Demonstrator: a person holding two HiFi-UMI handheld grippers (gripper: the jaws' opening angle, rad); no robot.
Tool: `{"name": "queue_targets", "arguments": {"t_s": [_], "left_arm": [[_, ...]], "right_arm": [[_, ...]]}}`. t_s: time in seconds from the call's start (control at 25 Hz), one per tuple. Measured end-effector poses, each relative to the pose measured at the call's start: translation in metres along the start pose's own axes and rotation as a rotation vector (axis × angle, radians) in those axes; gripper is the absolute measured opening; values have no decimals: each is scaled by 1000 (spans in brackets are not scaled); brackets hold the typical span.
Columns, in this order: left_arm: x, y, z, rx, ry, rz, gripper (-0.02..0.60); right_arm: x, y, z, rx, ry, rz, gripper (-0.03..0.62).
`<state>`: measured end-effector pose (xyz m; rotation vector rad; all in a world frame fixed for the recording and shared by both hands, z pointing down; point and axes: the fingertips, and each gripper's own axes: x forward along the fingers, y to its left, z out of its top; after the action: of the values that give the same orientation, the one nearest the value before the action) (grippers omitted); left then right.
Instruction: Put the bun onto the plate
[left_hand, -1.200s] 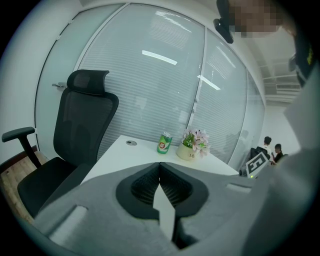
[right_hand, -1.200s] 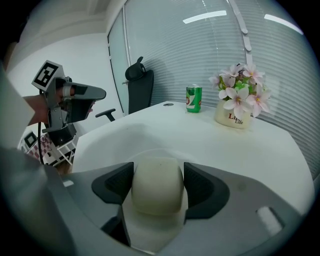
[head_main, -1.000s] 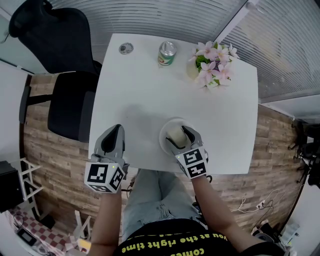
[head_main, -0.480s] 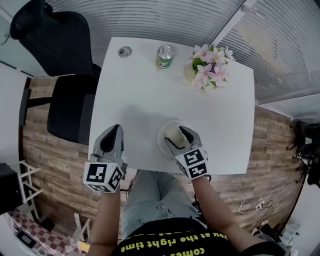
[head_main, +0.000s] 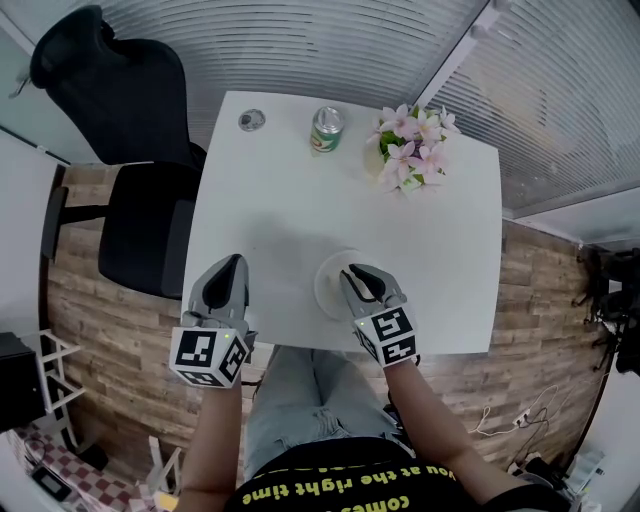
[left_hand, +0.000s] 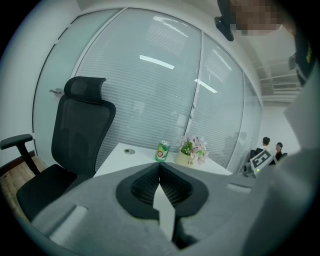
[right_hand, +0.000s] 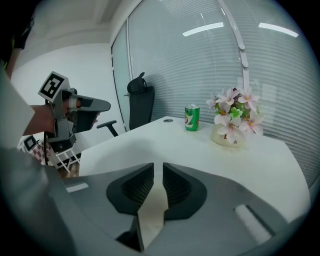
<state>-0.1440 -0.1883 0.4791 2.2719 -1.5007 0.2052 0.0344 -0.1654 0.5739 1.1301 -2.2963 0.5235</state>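
Near the front edge of the white table (head_main: 300, 190) lies a pale plate (head_main: 326, 292), and the right tool (head_main: 358, 272) hangs over it, pointing down and away from the person. Its jaws have just been closing and now stand narrow, with a thin slit between them and nothing in it; only bare table shows through. I cannot pick out the bun, as the tool covers the middle of the plate. The left tool (head_main: 232, 262) is held off to the plate's left, over the same edge, its jaws together at the tips and empty. At the far side stand a green can (head_main: 326, 129) and a pot of pink flowers (head_main: 408, 148), well apart from the plate. A black chair (head_main: 130, 150) stands beside the table's left side.
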Motion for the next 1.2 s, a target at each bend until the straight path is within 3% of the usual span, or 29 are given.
{"name": "queue_targets", "arguments": {"t_s": [0.16,1.2], "left_arm": [[-1,-4,10,8,-14,-4,2],[4,-50,75,83,-126,-66,1]], "right_arm": [[-8,-3,13,7,-37,-10,23],[-86,-68,97,43,-264,-141,8]]}}
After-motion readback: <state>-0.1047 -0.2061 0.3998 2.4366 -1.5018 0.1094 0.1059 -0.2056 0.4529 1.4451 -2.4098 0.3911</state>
